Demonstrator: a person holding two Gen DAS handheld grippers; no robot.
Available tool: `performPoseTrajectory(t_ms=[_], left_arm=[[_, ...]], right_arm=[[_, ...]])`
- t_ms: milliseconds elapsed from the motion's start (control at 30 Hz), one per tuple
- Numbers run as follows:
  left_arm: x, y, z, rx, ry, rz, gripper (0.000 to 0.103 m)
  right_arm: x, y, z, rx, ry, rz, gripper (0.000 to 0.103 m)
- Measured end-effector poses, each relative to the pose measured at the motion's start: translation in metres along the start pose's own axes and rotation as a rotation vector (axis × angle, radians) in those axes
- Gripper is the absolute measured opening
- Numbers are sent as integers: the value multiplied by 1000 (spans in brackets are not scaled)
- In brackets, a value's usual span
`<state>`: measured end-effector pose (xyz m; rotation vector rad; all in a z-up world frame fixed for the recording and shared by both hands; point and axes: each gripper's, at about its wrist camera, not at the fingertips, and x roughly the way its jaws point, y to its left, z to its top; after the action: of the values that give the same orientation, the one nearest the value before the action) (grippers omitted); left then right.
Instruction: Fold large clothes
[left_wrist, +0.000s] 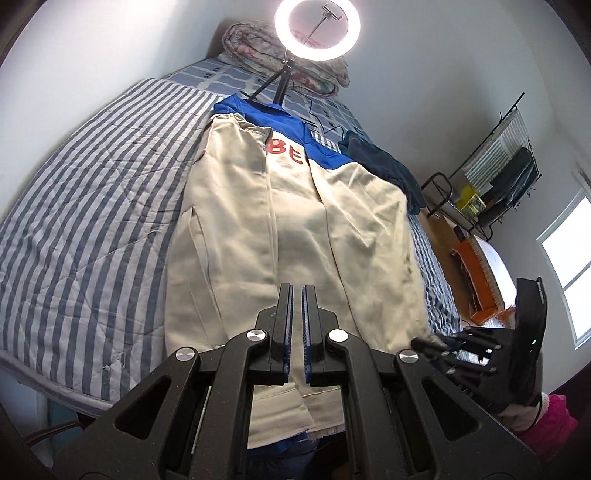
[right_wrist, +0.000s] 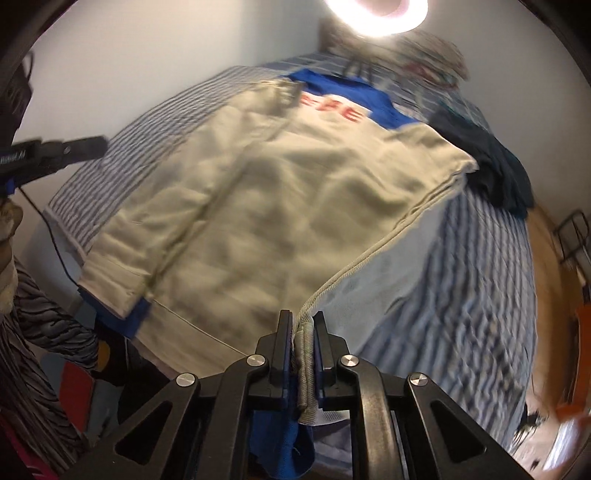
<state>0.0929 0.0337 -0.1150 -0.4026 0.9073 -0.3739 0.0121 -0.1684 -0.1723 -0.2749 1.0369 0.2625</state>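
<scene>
A cream jacket (left_wrist: 295, 206) with a blue yoke and red letters lies lengthwise on the striped bed (left_wrist: 92, 192); its hem hangs over the near edge. My left gripper (left_wrist: 297, 291) hovers above the hem, jaws shut with nothing between them. In the right wrist view the left gripper (right_wrist: 103, 142) sits out to the left, clear of the cloth. My right gripper (right_wrist: 301, 317) is shut on the ribbed hem (right_wrist: 306, 365) at the jacket's (right_wrist: 258, 192) near right corner, lifting that edge. From the left wrist view the right gripper (left_wrist: 417, 343) meets that same corner.
A ring light (left_wrist: 317, 29) on a tripod stands at the bed's far end by a rolled floral quilt (left_wrist: 255, 48). A dark teal garment (left_wrist: 388, 170) lies beside the jacket's right shoulder. A rack (left_wrist: 498, 173) and orange item (left_wrist: 476, 273) sit right of the bed.
</scene>
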Motion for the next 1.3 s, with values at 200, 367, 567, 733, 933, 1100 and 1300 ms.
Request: performPoseTrajectory(t_ms=[200,367,567,733,933,1100,1300], left_arm=[[-6,9,-3,-11,-14,18,2],[-6,17,-6,-26,-8,33,2],[-1,19,-13,-33,12,34,2],[8,16,-21,-32,49,11,2],[26,9,-38,-54,130,-57,38],[49,-2,-51,-76,203,-124,41],[90,-15,-68,-122,318,-172,43]], right_arm=[[25,37,8,-70,22,46,8],[37,59,7,-126,37,90,8],[62,71,2,-152,83,130,8],[69,64,1,-107,96,182,8],[43,26,-1,47,56,396,33],[9,-13,-4,111,-23,423,44],[1,-70,7,241,-84,393,53]])
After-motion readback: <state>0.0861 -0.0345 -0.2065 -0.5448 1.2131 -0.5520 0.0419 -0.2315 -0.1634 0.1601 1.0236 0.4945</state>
